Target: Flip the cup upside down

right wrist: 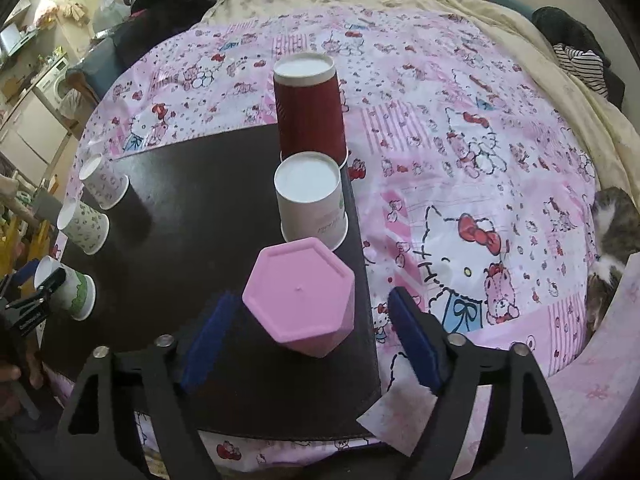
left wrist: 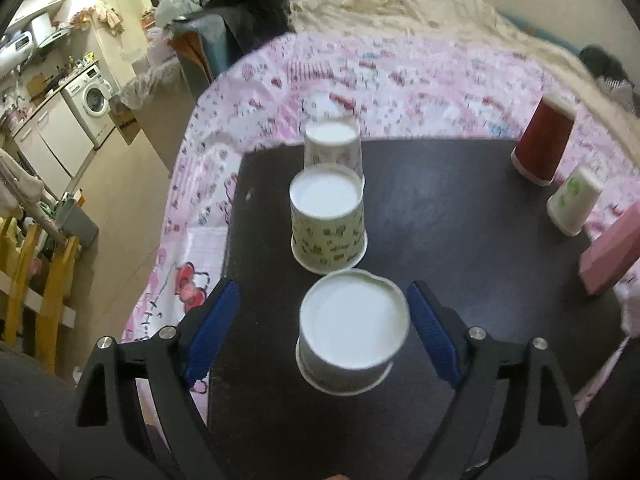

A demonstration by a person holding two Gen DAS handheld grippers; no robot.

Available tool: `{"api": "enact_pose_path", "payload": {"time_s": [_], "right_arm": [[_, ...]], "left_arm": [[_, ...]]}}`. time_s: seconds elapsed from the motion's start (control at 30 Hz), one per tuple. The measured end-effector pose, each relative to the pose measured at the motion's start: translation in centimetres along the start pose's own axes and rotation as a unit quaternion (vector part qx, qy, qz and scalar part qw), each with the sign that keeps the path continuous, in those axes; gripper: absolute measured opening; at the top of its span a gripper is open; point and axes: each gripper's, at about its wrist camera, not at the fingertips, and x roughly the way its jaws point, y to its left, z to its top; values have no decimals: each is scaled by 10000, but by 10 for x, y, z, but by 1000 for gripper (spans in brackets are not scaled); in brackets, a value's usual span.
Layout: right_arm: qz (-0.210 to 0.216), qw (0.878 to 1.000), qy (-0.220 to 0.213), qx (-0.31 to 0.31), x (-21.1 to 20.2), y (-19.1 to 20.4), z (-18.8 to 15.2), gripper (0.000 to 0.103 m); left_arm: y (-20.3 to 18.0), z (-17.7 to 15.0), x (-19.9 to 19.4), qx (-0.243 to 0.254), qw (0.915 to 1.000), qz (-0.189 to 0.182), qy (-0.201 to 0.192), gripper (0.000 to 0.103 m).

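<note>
left tongs gape wide around an upturned white cup; right tongs wide around an upturned pink cup on the dark tabletop.

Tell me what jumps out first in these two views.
Six upside-down cups stand on a dark board laid over a pink cartoon-print bedspread: three paper cups in a row along its left edge, the nearest white cup between the open left gripper. Along the right edge stand a red cup, a white one, and a pink hexagonal cup between the open right gripper.
</note>
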Motion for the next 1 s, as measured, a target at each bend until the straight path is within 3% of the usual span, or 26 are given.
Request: {"api": "enact_pose_path", "payload": {"time_s": [0.07, 0.13, 0.27, 0.37, 0.43, 0.57, 0.63, 1.0], "right_arm": [[136, 9994, -317, 96, -16, -2, 1, 84], [7, 9972, -717, 230, -38, -3, 1, 84], [174, 9904, -1345, 259, -76, 11, -9, 86], [229, 9828, -1812, 273, -96, 30, -26, 100], [301, 9780, -2046, 289, -105, 42, -39, 101], [374, 9731, -2262, 231, -111, 65, -62, 101], [364, 9703, -2388, 152, -109, 76, -73, 103], [98, 9648, -2626, -98, -74, 103, -102, 103]], "left_arm": [[7, 3, -22, -184, 9992, -109, -329, 84], [18, 4, -43, -493, 9964, -250, -650, 84], [25, -1, -74, -658, 9913, -51, -1140, 84], [23, -9, -86, -649, 9897, -179, -1262, 84], [19, -15, -91, -615, 9899, -146, -1269, 84], [10, -28, -99, -503, 9893, -215, -1352, 88], [6, -32, -101, -478, 9891, -229, -1375, 102], [-10, -46, -98, -469, 9899, -334, -1294, 103]]}}
